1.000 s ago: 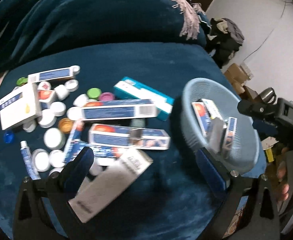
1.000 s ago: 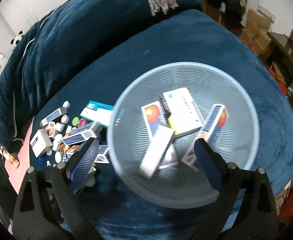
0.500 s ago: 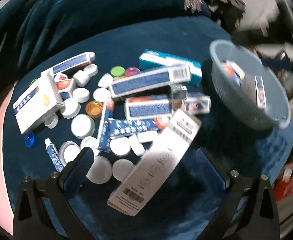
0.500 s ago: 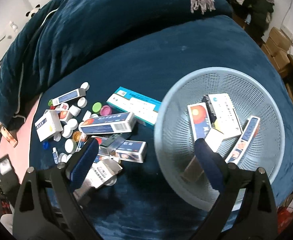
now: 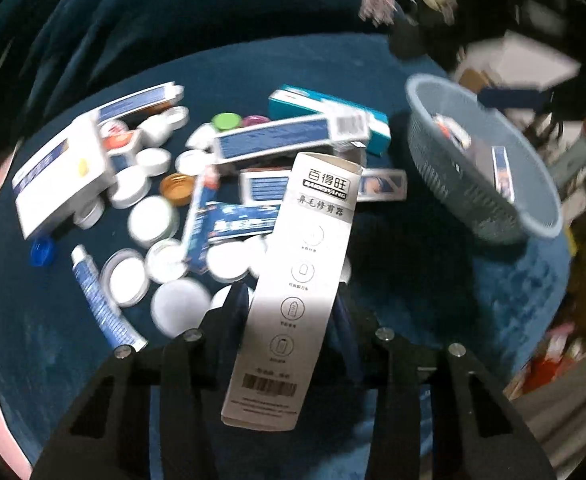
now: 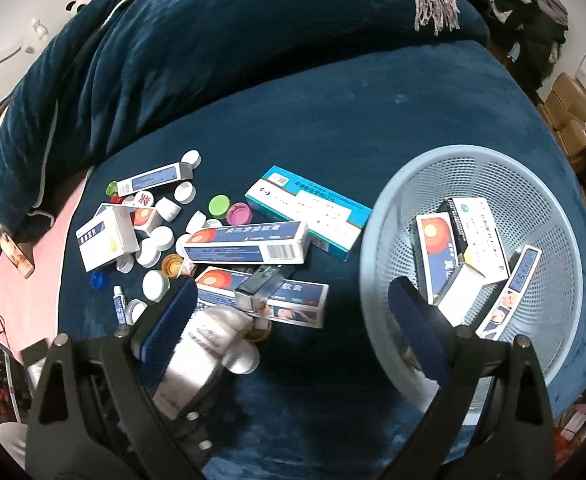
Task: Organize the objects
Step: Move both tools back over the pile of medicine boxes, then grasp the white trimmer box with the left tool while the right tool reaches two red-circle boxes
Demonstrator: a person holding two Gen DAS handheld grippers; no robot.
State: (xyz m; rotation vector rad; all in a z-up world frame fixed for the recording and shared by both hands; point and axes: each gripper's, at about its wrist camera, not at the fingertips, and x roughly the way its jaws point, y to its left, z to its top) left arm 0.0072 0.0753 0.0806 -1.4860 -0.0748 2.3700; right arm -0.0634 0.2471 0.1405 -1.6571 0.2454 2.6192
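A long white box [image 5: 297, 280] with a barcode lies between the two pads of my left gripper [image 5: 289, 308]. The jaws are closing and the pads touch its sides. Behind it a pile of blue-and-white cartons [image 5: 277, 140], white lids [image 5: 153, 220] and a small tube [image 5: 97, 296] covers the blue blanket. The light-blue mesh basket [image 5: 485, 184] stands to the right with several cartons in it. In the right wrist view my right gripper [image 6: 289, 308] is open and holds nothing, hanging between the pile [image 6: 245, 244] and the basket [image 6: 373, 240]. The white box [image 6: 209, 336] shows blurred behind its left finger.
A teal-and-white carton [image 6: 309, 212] lies between pile and basket. A thick blue quilt [image 6: 213, 40] is bunched at the back. A pink sheet [image 6: 25, 280] shows at the left edge. Cardboard boxes [image 6: 569, 108] and clutter stand beyond the right edge.
My left gripper came down over the long white box and its jaws went from wide apart to closed around it. My right gripper slid left, off the basket toward the pile.
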